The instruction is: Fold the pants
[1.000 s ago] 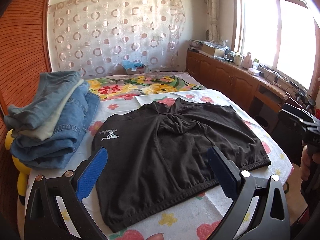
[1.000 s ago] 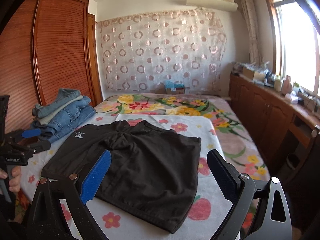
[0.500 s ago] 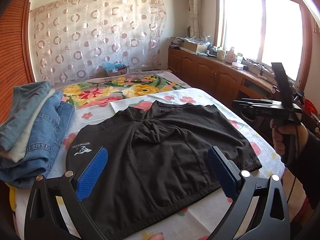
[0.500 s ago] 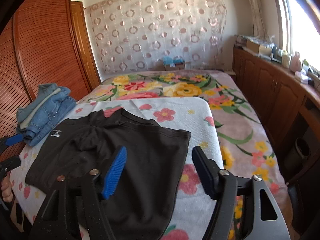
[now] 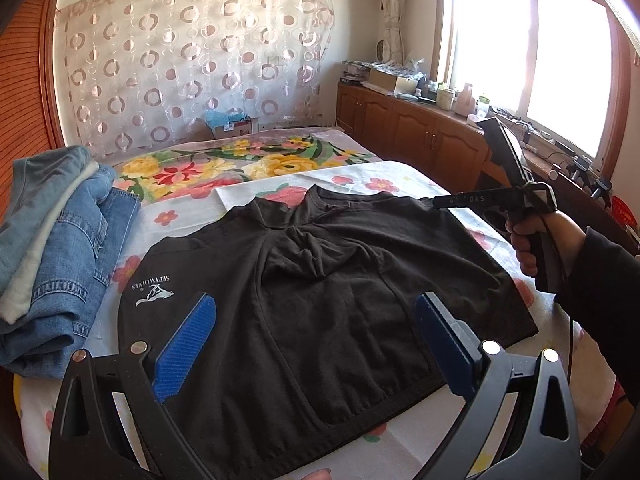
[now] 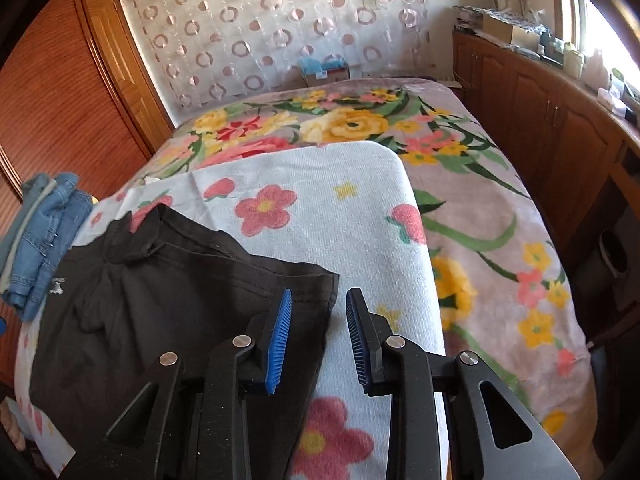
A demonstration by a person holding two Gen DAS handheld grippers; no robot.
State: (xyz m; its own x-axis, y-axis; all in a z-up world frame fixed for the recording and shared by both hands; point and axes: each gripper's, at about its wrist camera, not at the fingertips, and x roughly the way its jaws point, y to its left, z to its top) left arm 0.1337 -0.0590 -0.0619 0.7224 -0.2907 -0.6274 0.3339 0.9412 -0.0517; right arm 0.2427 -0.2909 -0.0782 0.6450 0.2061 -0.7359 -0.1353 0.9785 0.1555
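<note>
Black shorts (image 5: 320,304) with a white logo lie spread flat on the flowered sheet, also in the right wrist view (image 6: 168,296). My left gripper (image 5: 316,336) is wide open and hovers over the near waistband edge, holding nothing. My right gripper (image 6: 316,320) has its jaws narrowed but still apart, straddling the right edge of the shorts near the far right corner. The right gripper also shows in the left wrist view (image 5: 500,196), held over the shorts' right corner.
A stack of folded jeans (image 5: 52,252) sits at the bed's left edge. Wooden cabinets (image 5: 420,136) run along the right under the window. A wooden wardrobe (image 6: 60,92) stands on the left. A flowered blanket (image 6: 400,128) covers the far bed.
My right gripper has moved down and forward to the shorts' right edge and narrowed its jaws. My left gripper has moved closer over the shorts, still open.
</note>
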